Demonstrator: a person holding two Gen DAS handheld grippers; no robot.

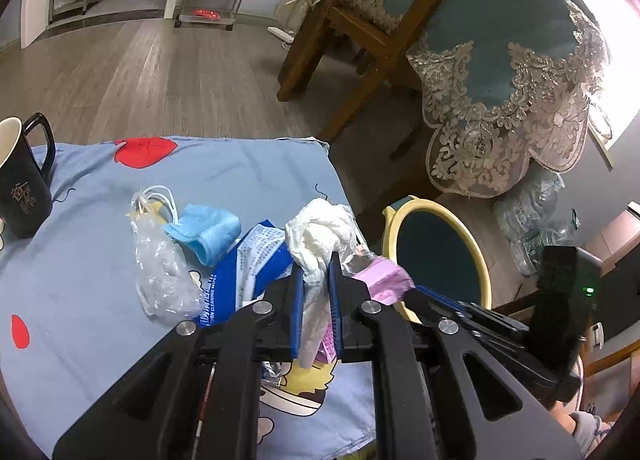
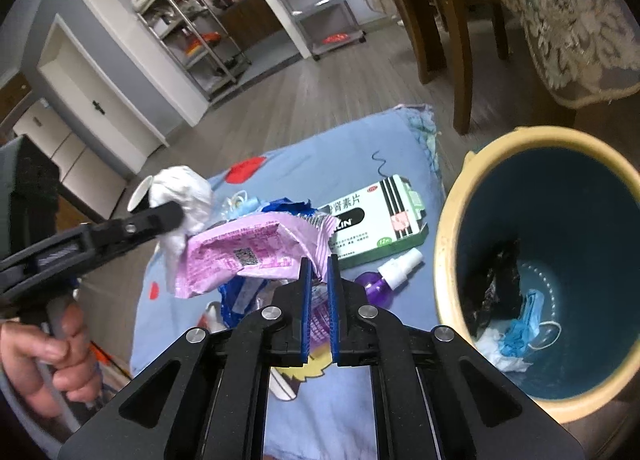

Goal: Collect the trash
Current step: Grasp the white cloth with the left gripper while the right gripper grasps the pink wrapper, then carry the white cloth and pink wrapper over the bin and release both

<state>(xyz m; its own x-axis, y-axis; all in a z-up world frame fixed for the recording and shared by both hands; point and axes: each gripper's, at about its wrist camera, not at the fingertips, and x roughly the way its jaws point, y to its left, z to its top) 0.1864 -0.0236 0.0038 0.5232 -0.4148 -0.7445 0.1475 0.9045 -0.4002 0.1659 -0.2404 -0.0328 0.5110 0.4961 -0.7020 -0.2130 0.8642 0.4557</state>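
Left gripper (image 1: 316,280): fingers nearly closed, clamped on the crumpled white tissue (image 1: 320,232), held up off the desk (image 1: 80,260). Right gripper (image 2: 319,280): fingers close together, pinching an edge of the pink wrapper (image 2: 248,252), also raised.

Landmark is the bin (image 2: 452,220), yellow rim, dark teal inside, just off the desk's edge. Inside it: a blue mask, white paper, something black.

On the blue cartoon cloth nearest the bin: green-and-white medicine box (image 2: 376,220), with a purple spray bottle (image 2: 384,276) just beside it. Farther from the bin: blue wipes pack (image 1: 240,272), blue face mask (image 1: 208,232), clear plastic bag (image 1: 160,268). Farthest away: black mug (image 1: 22,180).
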